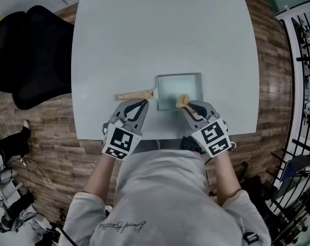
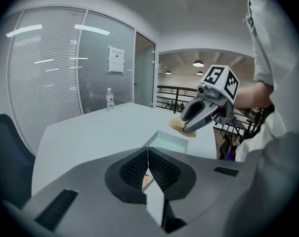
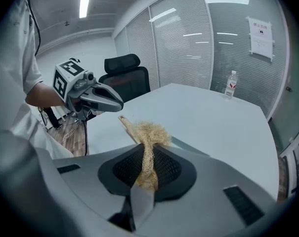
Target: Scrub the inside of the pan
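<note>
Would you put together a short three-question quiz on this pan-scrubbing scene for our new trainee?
1. True or false: the right gripper has its tongs closed on the fibrous scrubber.
2. In the head view, the wooden handle of the pan points toward: A) the person's left, B) the person's right, C) the far table edge.
3. Which drink container stands on the white table, well away from the pan?
Key: 1 true; 2 A; 3 a water bottle.
</note>
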